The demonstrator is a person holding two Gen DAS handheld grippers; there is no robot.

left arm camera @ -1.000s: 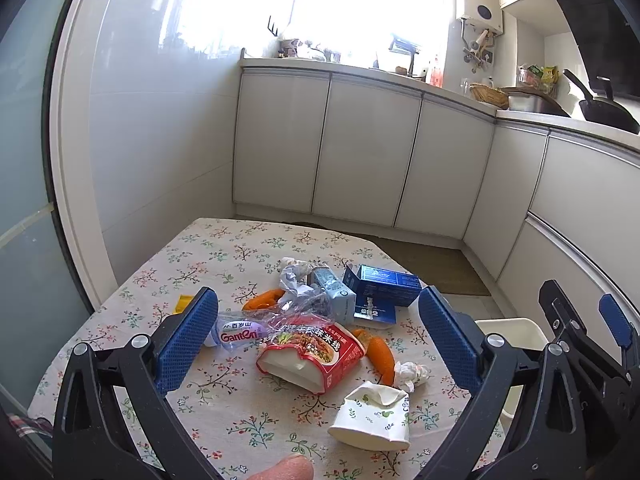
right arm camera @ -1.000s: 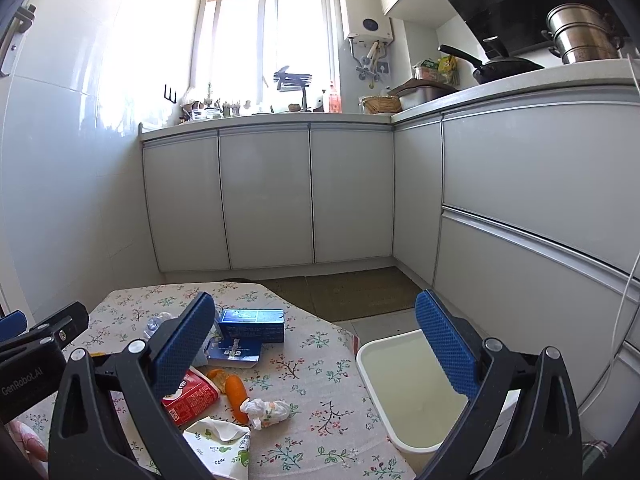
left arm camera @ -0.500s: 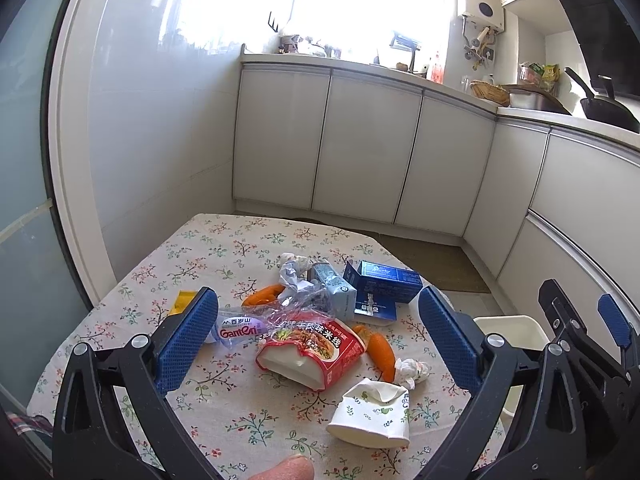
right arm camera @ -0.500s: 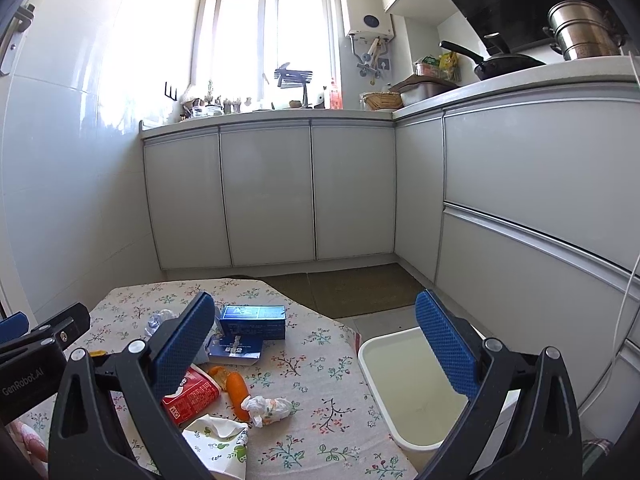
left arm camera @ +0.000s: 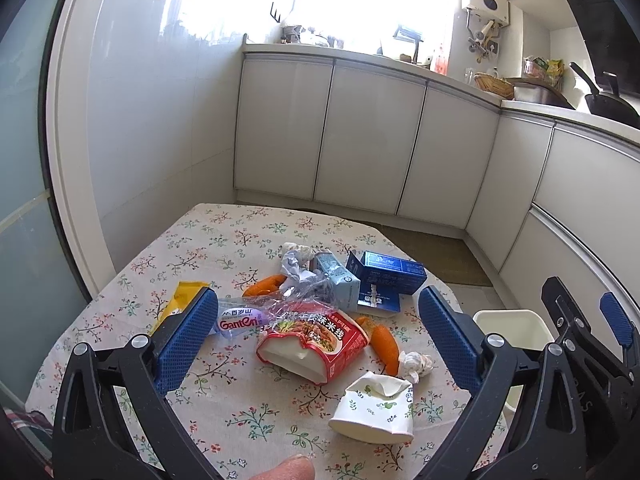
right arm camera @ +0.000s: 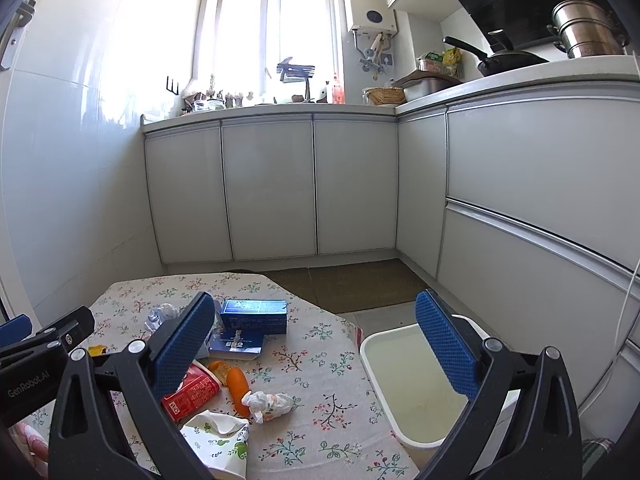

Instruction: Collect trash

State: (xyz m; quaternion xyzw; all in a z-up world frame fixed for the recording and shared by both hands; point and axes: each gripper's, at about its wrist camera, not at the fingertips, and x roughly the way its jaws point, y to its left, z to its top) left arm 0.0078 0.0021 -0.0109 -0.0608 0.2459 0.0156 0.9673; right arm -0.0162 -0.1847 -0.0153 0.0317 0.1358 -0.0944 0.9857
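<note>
Item: table litter, uncollected; both grippers empty, fingers spread wide.

We hold the left gripper (left arm camera: 316,340) above the table (left arm camera: 224,240), its fingers apart and framing the red noodle cup (left arm camera: 316,340), with the crushed paper cup (left arm camera: 376,408) nearer us and the blue box (left arm camera: 390,272) beyond. Our right gripper (right arm camera: 316,344) is likewise agape, with the white bin (right arm camera: 416,384) under its right finger beside the table, presumably set there for short drops.
</note>
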